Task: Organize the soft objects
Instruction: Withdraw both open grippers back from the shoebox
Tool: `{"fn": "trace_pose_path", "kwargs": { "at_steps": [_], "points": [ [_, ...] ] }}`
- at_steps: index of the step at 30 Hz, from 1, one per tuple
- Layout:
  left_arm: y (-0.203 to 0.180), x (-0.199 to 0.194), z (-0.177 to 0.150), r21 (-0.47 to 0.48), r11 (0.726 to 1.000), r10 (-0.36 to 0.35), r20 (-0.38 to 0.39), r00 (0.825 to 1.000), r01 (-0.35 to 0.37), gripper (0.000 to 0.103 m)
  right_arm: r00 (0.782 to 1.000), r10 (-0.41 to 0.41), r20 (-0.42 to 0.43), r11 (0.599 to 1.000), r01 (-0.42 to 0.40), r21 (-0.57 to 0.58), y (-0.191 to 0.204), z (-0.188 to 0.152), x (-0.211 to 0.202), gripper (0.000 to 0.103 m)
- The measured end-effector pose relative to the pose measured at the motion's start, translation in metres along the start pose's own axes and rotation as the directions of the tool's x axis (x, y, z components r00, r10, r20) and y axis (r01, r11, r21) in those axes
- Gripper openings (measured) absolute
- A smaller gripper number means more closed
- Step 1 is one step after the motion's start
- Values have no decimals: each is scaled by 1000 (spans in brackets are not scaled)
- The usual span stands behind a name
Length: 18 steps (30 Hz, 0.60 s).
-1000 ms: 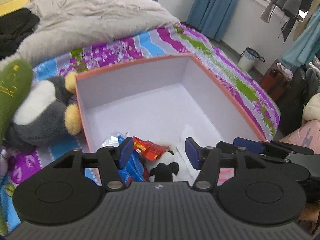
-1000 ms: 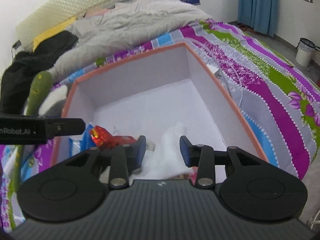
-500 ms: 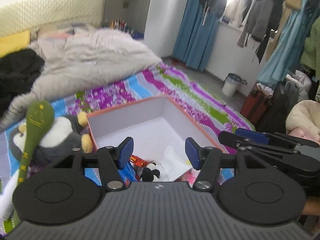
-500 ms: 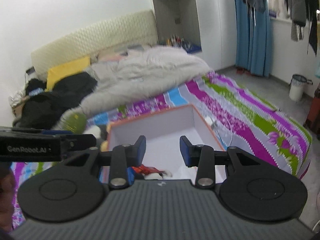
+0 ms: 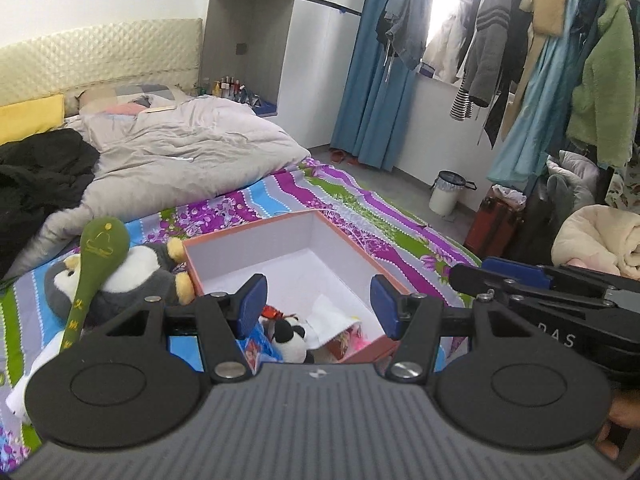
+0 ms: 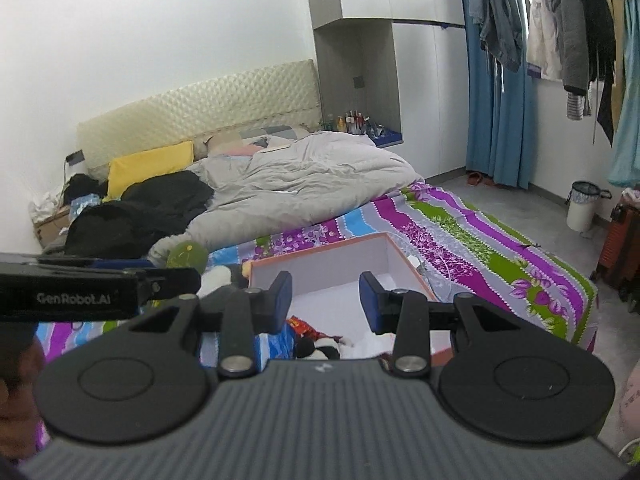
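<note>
An orange-rimmed box (image 5: 296,218) with white inside walls sits on the striped bedspread. At its near end lie a small panda plush (image 5: 290,336), a red packet (image 5: 272,312), a blue packet (image 5: 256,344) and white cloth (image 5: 332,316). Left of the box, a grey penguin plush (image 5: 132,276) lies under a green spoon-shaped plush (image 5: 100,248). My left gripper (image 5: 318,306) hangs open above the box's near end, holding nothing. My right gripper (image 6: 324,302) is also open and empty over the box (image 6: 320,250); the panda (image 6: 320,348) shows below it.
A grey duvet (image 5: 188,152) and black clothes (image 5: 36,176) cover the bed's far half. To the right, a white bin (image 5: 446,194) and a red suitcase (image 5: 494,224) stand on the floor beneath hanging clothes (image 5: 592,80). The right gripper's side (image 5: 560,292) crosses the left view.
Both grippers have risen and pulled back from the box, which now looks smaller and lower in both views. Neither gripper's jaws changed width. The items in the box stayed put.
</note>
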<state>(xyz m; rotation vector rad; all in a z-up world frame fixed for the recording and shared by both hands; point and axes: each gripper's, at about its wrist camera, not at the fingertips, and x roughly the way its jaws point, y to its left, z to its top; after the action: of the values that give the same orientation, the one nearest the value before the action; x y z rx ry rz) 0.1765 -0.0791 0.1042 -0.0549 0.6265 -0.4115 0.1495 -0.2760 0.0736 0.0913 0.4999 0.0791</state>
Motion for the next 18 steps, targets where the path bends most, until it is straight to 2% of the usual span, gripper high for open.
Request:
{"fn": "trace_pose_path", "kwargs": {
  "at_steps": [4,9,18],
  "points": [
    [-4,-20,-14,-2,1000,3,4,1000,-3,63,1000,-13,17,1000,13,23,-1,-11,-17,40],
    [-7,-36,-27,-9,1000,10,16,1000,-10,63,999,-33,31,999,33,-5,2,-24,-32,40],
    [-9,-43,-47,-48,999,11,18,1000,-10,63,1000,1,-12,1000,-1,7,5,-45,-36,40]
  ]
}}
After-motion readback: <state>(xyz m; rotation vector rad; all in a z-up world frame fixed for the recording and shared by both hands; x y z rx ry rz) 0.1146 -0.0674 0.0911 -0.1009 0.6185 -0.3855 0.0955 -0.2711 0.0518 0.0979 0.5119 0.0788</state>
